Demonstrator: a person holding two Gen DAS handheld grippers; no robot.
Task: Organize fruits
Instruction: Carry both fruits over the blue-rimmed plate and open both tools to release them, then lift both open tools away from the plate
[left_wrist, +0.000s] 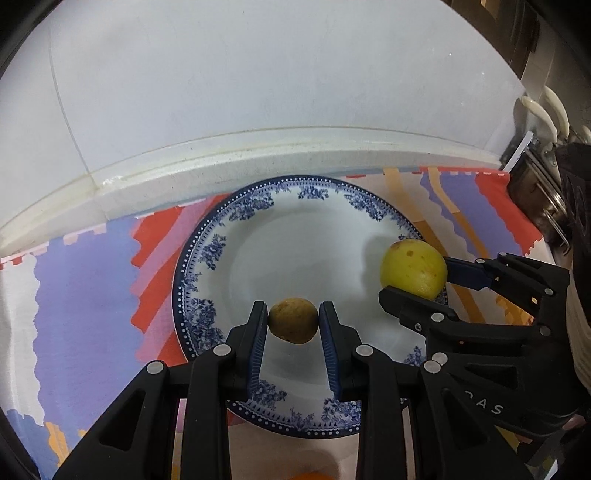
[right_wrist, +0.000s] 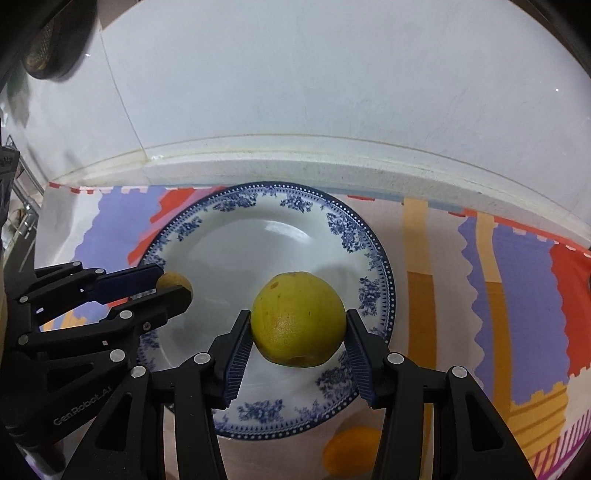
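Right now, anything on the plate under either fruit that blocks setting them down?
Nothing visible. The plate is bare under the yellow fruit in the right gripper and the brown fruit in the left gripper.

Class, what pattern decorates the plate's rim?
Blue floral sprays with a white-dotted edge on the plate; clearest in the right wrist view.

Two grippers meet over a plate (left_wrist: 207, 258) on a patterned cloth (left_wrist: 85, 295): the left gripper (left_wrist: 293, 321) holds a small fruit (left_wrist: 293, 320), the right gripper (right_wrist: 299, 332) a larger fruit (right_wrist: 299, 319) beside it; a ledge (left_wrist: 236, 162) runs behind, an orange (right_wrist: 351, 456) lies before the plate.
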